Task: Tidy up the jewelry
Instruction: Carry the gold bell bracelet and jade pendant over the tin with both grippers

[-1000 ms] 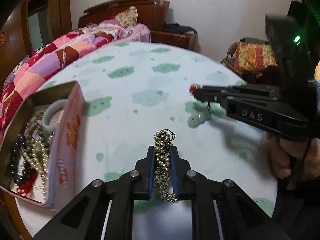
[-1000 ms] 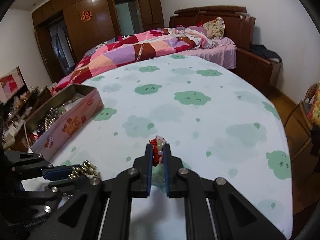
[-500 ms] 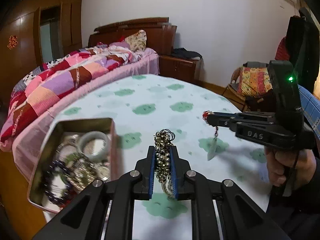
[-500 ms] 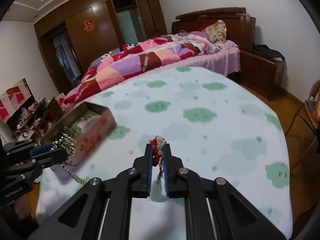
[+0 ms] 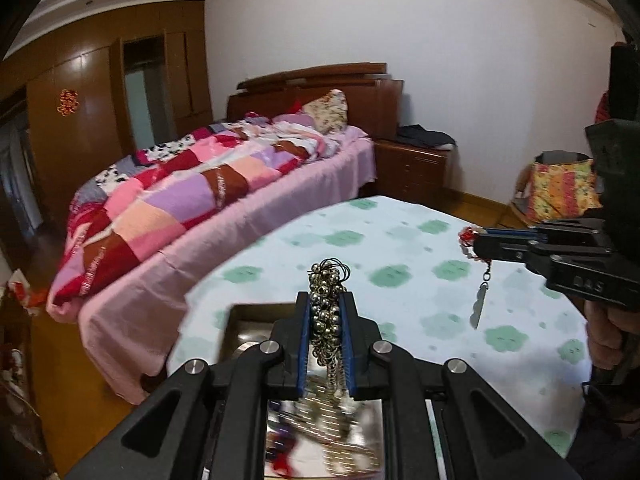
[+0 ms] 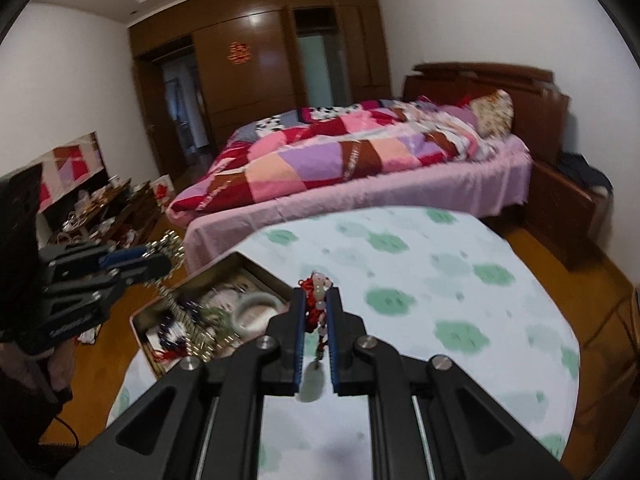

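Note:
My left gripper (image 5: 326, 300) is shut on a bracelet of small brass bells (image 5: 326, 320), which hangs over the open metal jewelry tin (image 5: 240, 316). The same gripper (image 6: 168, 254) shows at the left of the right wrist view, bells (image 6: 170, 242) at its tip. My right gripper (image 6: 316, 296) is shut on a red-cord charm with pale jade beads (image 6: 318, 286); its jade pendant (image 6: 310, 384) dangles below. From the left wrist view that gripper (image 5: 474, 242) is at the right, pendant (image 5: 478, 306) hanging above the table. The tin (image 6: 256, 270) holds a jade bangle (image 6: 256, 308) and several bead strings.
The round table (image 6: 460, 300) wears a white cloth with green cloud prints. Behind it stands a bed with a patchwork quilt (image 6: 340, 152). A hand (image 5: 608, 336) grips the right tool. A nightstand (image 5: 416, 168) and a chair with a bright cushion (image 5: 560, 188) stand at the back right.
Both grippers have risen from the tabletop with their jewelry. The left one has moved over the tin; the jade pendant has lifted off the cloth and now hangs free.

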Demonstrator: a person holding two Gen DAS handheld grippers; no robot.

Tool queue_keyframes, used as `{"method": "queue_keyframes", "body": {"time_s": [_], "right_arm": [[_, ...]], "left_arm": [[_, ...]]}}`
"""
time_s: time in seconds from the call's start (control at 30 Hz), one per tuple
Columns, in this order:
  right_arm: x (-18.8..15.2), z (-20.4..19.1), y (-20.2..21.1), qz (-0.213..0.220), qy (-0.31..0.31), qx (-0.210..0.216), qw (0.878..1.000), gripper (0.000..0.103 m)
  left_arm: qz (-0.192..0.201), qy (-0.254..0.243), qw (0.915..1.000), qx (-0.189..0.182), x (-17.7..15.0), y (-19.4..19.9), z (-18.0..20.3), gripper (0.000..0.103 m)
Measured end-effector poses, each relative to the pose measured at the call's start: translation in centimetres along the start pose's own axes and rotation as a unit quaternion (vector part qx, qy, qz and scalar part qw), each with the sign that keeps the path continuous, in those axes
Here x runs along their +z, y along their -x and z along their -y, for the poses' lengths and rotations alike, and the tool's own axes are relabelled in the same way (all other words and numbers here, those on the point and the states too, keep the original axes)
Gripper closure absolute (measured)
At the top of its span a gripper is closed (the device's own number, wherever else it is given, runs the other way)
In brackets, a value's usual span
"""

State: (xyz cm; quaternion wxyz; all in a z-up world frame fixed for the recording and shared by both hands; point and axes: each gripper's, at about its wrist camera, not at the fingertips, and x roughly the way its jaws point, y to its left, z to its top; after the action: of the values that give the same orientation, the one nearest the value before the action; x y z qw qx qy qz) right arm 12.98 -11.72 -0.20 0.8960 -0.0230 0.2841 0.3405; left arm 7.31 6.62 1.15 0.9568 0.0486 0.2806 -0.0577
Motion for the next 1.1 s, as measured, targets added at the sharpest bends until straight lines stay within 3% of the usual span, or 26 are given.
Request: {"method": "queue_keyframes", "body": {"time_s": [0.4, 0.77, 1.1], "right_arm": [[3.3, -5.2, -4.7, -0.002, 0.075, 0.03, 0.997, 0.091], [2.9, -6.5, -9.2, -0.019, 0.069, 0.038, 0.997, 0.091], [1.6, -5.7, -11.7, -0.047, 0.045, 0.031, 0.997, 0.091]], "left_arm": [[-0.017, 0.021, 0.9983, 0.051, 0.8, -3.2, -5.6, 0.09], [-0.039, 0.046, 0.9966, 0.056, 0.2, -6.3, -7.5, 0.09], [-0.065, 0.042, 0.9958, 0.048, -0.7, -8.6, -7.0, 0.09]]}}
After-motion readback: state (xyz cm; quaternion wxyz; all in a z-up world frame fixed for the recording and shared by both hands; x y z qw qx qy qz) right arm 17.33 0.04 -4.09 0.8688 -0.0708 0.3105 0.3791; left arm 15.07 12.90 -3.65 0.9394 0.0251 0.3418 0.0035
